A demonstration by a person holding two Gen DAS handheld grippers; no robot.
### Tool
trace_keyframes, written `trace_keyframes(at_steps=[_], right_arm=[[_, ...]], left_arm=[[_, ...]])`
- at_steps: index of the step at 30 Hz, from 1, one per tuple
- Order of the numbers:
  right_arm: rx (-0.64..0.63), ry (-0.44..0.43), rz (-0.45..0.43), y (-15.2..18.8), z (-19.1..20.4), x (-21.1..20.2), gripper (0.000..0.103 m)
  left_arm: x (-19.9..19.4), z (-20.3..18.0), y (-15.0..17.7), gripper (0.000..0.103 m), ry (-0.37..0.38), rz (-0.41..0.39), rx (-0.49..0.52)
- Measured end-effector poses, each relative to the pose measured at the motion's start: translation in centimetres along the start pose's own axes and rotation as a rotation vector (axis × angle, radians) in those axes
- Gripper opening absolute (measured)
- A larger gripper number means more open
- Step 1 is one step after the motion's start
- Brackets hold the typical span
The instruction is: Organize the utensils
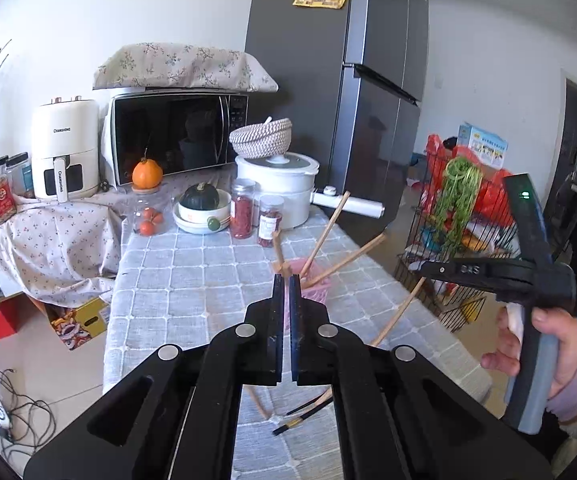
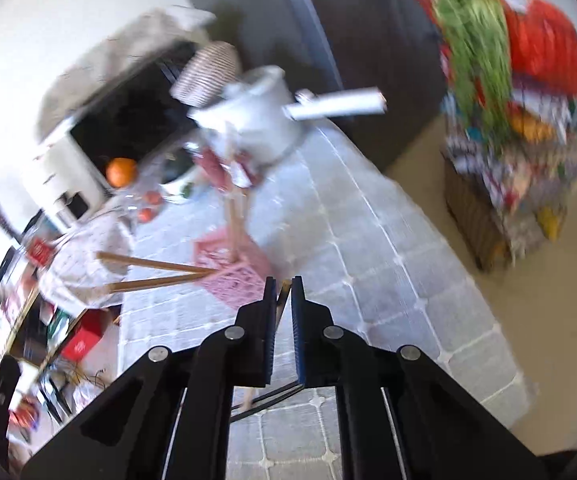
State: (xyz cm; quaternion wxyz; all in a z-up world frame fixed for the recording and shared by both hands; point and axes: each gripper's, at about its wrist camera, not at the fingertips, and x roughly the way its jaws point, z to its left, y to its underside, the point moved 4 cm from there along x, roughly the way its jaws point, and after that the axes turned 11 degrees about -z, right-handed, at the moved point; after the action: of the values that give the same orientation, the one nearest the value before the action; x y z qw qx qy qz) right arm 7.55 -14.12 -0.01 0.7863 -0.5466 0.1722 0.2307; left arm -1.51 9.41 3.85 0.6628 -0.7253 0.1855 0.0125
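A pink slotted holder stands on the grey checked tablecloth, with several wooden chopsticks leaning out of it. My left gripper is shut on a wooden chopstick just in front of the holder. My right gripper is shut on a wooden chopstick close to the holder; in the left wrist view it is at the right, with that chopstick hanging below it. Dark chopsticks lie on the cloth near me. The right wrist view is blurred.
At the back of the table stand a white pot, red-filled jars, a bowl with a squash and a jar of tomatoes. A microwave, fridge and wire rack surround it.
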Motion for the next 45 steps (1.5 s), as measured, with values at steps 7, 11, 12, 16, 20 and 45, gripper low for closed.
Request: trace_keyframes(at_steps=[7,11,12,16,20,45], right_arm=[[-0.057,-0.056,-0.026,-2.2,1.1,-3.8,0.005],[-0.033,-0.075,-0.008,-1.8,0.4,-4.2,0.005],[-0.032,-0.083,-0.002,-1.6,0.2,-4.2,0.005],[-0.028,-0.107,0.015,-0.9,-0.3,-3.8,0.005],[-0.022,-0.117,0.029,-0.6,-0.9,-3.1,0.005],[-0.063,-0.148,0.016,-1.1,-1.0,-5.9,0.005]], left_arm=[[0.1,0.3,-2.6,0.002,0.017,0.004,-0.085],[3.9,6.7,0.7,0.003,-0.052,0.282,-0.351],[5.4,9.1,3.0,0.003,-0.072,0.396,-0.440],[9.0,16.1,9.8,0.013,-0.250,0.632,-0.598],[12.0,20.8,13.1,0.020,-0.383,0.685,-0.695],[9.7,16.1,8.3,0.004,-0.416,0.462,-0.413]])
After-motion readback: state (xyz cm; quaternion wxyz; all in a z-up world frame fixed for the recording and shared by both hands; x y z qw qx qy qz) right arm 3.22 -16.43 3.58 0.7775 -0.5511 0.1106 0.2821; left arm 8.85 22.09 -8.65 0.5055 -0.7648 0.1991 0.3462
